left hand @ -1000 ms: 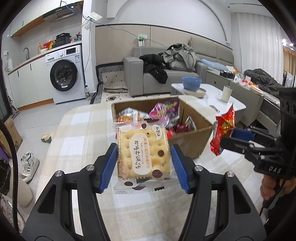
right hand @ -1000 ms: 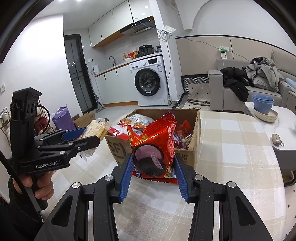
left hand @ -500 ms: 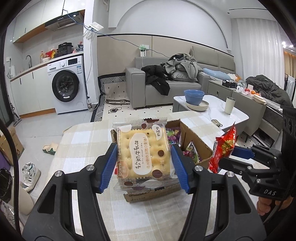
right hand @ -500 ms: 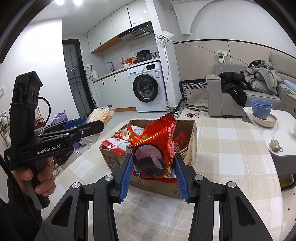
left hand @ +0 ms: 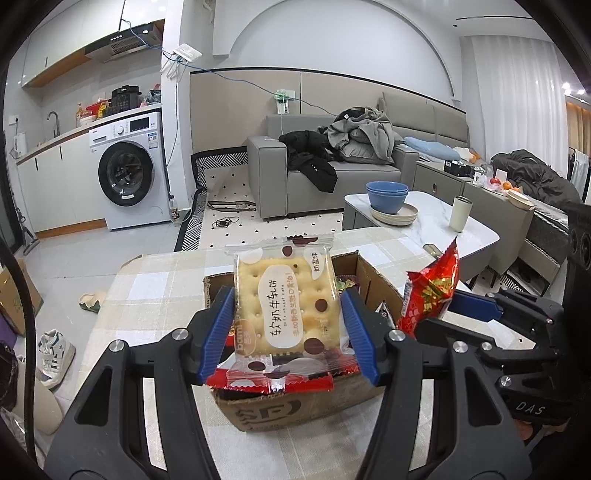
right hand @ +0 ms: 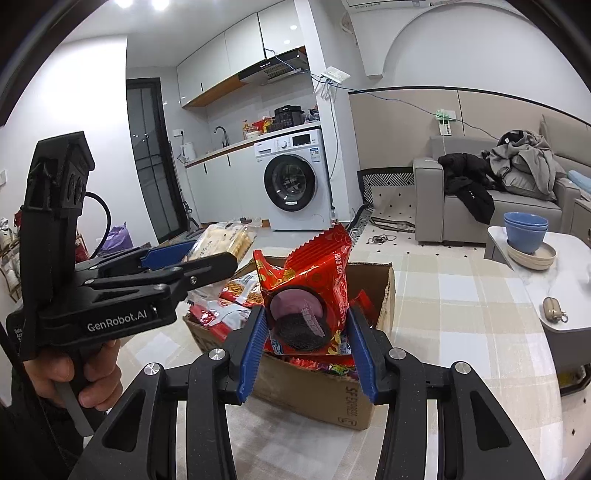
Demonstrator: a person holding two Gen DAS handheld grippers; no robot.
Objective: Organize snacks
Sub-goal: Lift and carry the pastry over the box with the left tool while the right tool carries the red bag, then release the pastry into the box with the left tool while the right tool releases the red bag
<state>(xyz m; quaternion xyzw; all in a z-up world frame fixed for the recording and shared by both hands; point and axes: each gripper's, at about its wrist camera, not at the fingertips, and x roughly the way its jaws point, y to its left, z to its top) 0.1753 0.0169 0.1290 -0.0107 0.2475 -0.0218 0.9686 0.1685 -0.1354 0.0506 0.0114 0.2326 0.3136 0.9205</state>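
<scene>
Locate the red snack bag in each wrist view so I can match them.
Left wrist: red snack bag at right of centre, held by the right hand-held gripper.
Right wrist: bag at centre, between the blue pads.
Shared landmark: cardboard box beneath it; washing machine behind.

Bright, even indoor light from ceiling spots (right hand: 138, 3); sharp centre, heavy fisheye warp w/ dark, maybe vignetted, corners.
</scene>
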